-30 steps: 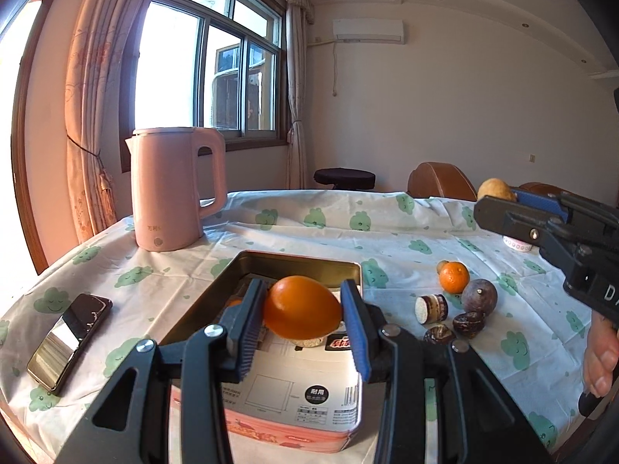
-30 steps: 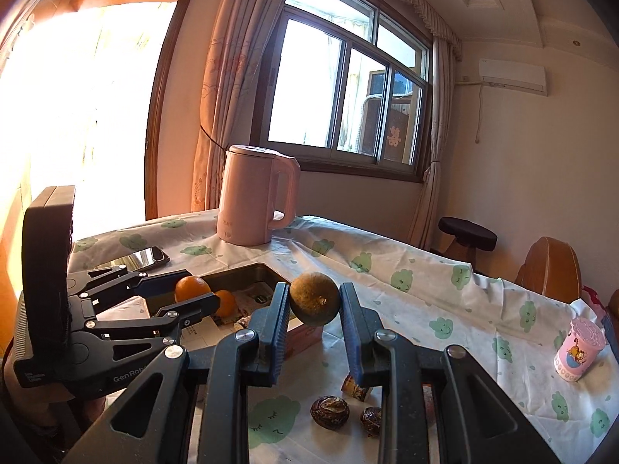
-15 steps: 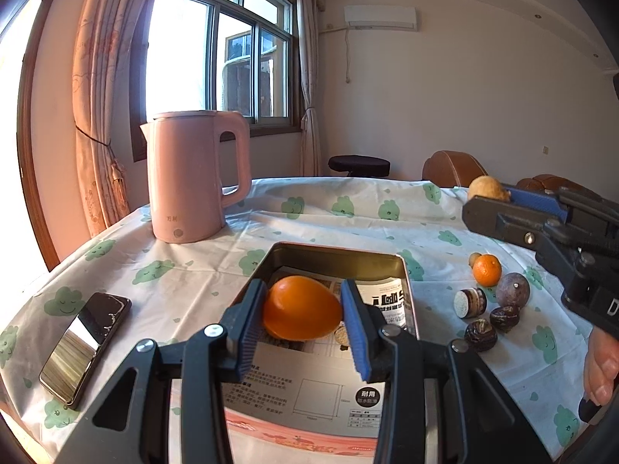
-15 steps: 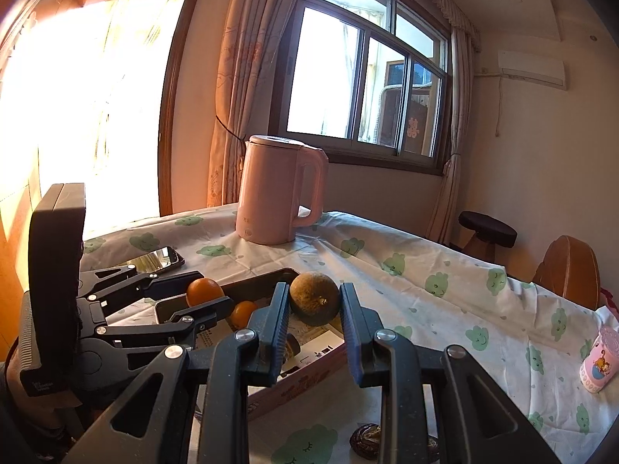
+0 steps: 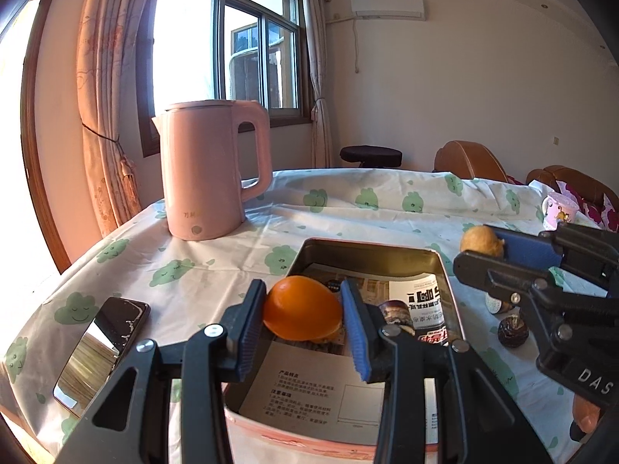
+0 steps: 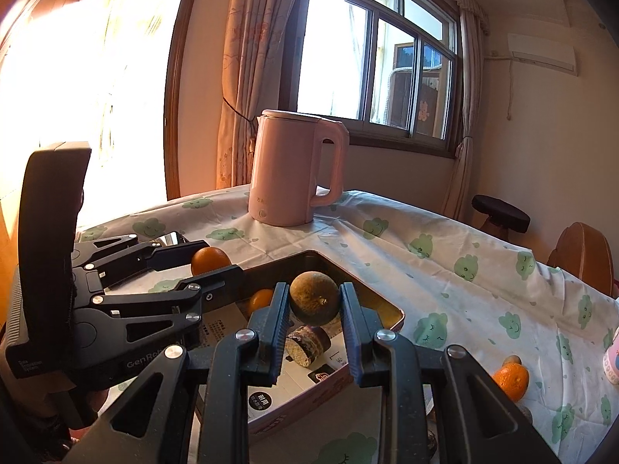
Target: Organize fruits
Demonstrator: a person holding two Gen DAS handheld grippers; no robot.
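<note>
— So, what is the left gripper [image 5: 303, 315] carrying?
— It is clamping an orange [image 5: 302, 313] above the tin tray [image 5: 371, 249].
— And the right gripper [image 6: 314, 305]?
— It is squeezing a brownish round fruit [image 6: 314, 303], hovering over that tray's corner.

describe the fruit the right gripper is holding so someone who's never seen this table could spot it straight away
Start at the tall pink kettle on the cloud-print tablecloth, then come forward to the metal tin lined with printed paper. Just above the tin, the right gripper has its jaws shut on a round fruit. Unlike the bright oranges nearby, its skin is dull brownish-green.
</note>
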